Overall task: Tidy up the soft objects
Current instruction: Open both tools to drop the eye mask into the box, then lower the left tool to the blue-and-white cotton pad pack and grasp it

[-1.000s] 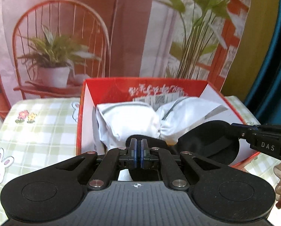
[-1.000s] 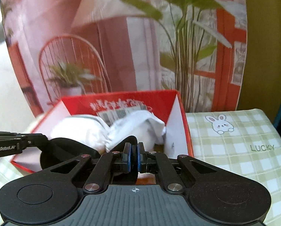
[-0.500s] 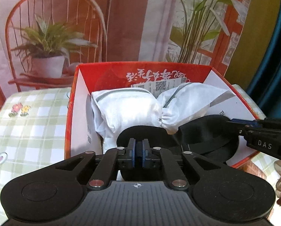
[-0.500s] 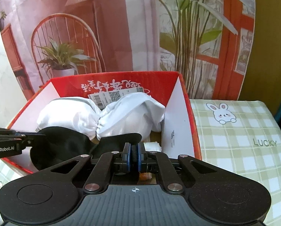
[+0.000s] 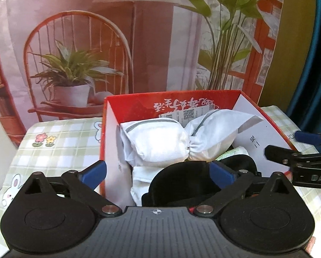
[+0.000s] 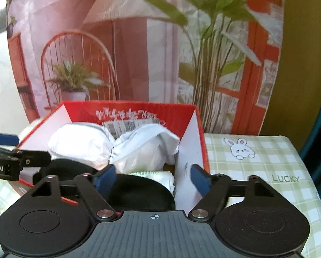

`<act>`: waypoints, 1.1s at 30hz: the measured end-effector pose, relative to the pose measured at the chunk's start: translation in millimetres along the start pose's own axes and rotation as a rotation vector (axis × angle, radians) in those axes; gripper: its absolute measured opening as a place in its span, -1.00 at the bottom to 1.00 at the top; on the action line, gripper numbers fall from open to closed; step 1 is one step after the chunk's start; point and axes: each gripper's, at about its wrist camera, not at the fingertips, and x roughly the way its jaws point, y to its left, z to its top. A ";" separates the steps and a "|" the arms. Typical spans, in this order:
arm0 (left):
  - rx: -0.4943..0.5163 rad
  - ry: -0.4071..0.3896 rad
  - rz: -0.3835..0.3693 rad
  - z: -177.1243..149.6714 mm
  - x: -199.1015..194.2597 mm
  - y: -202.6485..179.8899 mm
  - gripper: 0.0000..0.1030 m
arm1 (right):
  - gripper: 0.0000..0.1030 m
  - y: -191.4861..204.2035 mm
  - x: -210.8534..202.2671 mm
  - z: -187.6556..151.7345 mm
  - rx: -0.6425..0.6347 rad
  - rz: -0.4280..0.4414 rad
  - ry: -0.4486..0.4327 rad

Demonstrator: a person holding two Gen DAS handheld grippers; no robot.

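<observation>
Left wrist view: left gripper (image 5: 157, 173) and right gripper (image 6: 153, 178) jaws opening over a black padded garment (image 5: 182, 178), seemingly released, in a red cardboard box (image 5: 139, 107).

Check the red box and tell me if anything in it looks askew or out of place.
Nothing looks spilled or damaged. The white garment lies bunched and twisted at its middle in the red box, and the black garment sits at the near wall. The left gripper and right gripper are opening, pressing nothing.

"LUCKY" on the tablecloth (image 6: 285, 178); "DAS" on the right hand-held gripper (image 5: 289, 148).
</observation>
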 end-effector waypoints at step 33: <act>-0.087 0.092 -0.021 -131.7 -68.0 47.4 0.90 | 0.65 71.3 -70.8 -110.6 -0.089 0.173 0.028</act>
